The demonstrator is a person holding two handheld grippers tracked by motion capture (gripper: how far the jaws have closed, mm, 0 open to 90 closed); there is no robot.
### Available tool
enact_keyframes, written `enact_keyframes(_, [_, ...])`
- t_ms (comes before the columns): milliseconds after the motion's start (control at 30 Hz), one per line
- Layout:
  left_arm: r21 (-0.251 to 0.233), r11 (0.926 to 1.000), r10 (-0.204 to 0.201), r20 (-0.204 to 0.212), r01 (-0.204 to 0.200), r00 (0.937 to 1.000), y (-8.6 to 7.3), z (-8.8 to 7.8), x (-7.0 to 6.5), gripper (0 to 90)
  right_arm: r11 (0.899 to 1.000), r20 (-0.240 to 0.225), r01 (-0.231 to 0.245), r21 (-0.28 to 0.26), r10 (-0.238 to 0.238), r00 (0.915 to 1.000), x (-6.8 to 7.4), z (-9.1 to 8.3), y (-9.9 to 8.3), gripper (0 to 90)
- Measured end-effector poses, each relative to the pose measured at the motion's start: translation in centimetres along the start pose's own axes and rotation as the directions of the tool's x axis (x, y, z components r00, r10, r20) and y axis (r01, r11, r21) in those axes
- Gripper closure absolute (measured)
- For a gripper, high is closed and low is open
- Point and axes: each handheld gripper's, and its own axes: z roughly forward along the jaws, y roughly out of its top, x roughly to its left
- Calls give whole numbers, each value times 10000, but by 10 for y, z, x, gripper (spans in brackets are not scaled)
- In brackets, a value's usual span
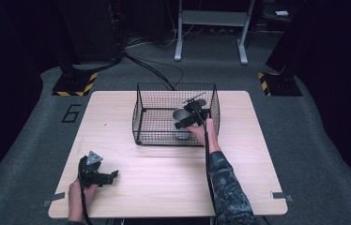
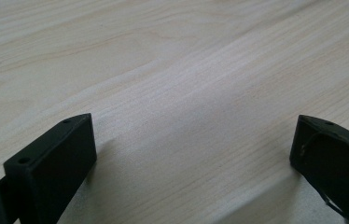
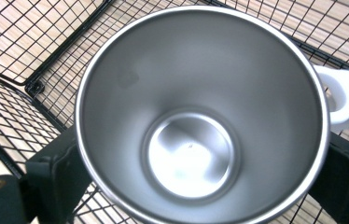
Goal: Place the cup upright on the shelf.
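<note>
A steel mug with a white handle is inside the black wire basket at the table's far middle. In the right gripper view I look straight down into the mug, which is empty. My right gripper reaches into the basket from its near side and is shut on the mug, one finger on each side of its wall. My left gripper rests low over the table's near left part. Its jaws stand wide apart over bare wood, with nothing between them.
The basket's mesh floor and corner lie just below the mug. The light wooden table sits on grey carpet. A metal stand and cables lie on the floor beyond the table.
</note>
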Motion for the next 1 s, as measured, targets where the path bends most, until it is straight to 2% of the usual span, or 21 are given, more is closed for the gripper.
enact_keyframes(300, [-3, 10000, -2, -3, 2, 10000, 0, 0, 0, 4, 10000, -15, 45, -37, -45, 10000, -4, -7, -4, 38])
enact_keyframes(467, [-5, 10000, -2, -3, 2, 10000, 0, 0, 0, 5, 9998, -353, 99, -172, -105, 9993, -6, -14, -7, 7])
enact_keyframes(533, [-1, 10000, 2, -1, -2, 10000, 0, 0, 0, 5, 9994, -407, 23, -334, -37, 9992, -6, -18, -8, 0])
enact_keyframes(567, [11, 10000, 8, 9, -8, 10000, 0, 0, 0, 5, 9991, -435, 154, -399, -172, 9989, -7, -20, -9, 0])
enact_keyframes(600, [20, 10000, 6, 32, -6, 10000, 0, 0, 0, 5, 9983, -483, 8, -584, -36, 9988, -6, -27, -10, 0])
enact_keyframes(733, [36, 10000, 7, 40, -7, 10000, 0, 0, 0, 5, 9956, -396, 166, -925, -203, 9990, -5, -37, -12, 0])
enact_keyframes(767, [-3, 10000, 2, -1, -2, 10000, 0, 0, 0, 5, 9927, -319, 283, -1173, -323, 9990, -2, -46, -13, 0])
enact_keyframes(833, [-16, 10000, -4, -5, 4, 10000, 0, 0, 0, 4, 9907, -282, 396, -1299, -436, 9987, -2, -49, -14, 0])
enact_keyframes(867, [53, 10000, 13, 50, -13, 10000, 0, -1, 0, 5, 9861, -255, 546, -1569, -593, 9979, 2, -58, -17, 0])
enact_keyframes(900, [32, 10000, 8, 38, -9, 10000, 0, 0, 0, 5, 9861, -255, 546, -1569, -593, 9979, 2, -58, -17, 0])
enact_keyframes(967, [-35, 10000, -73, 9, 73, 10000, 0, 0, 0, 5, 9803, -227, 786, -1813, -841, 9962, 8, -69, -22, 0])
enact_keyframes(1000, [-35, 10000, -73, 9, 73, 10000, 0, 0, 0, 5, 9791, -196, 751, -1891, -802, 9966, 10, -73, -24, 0])
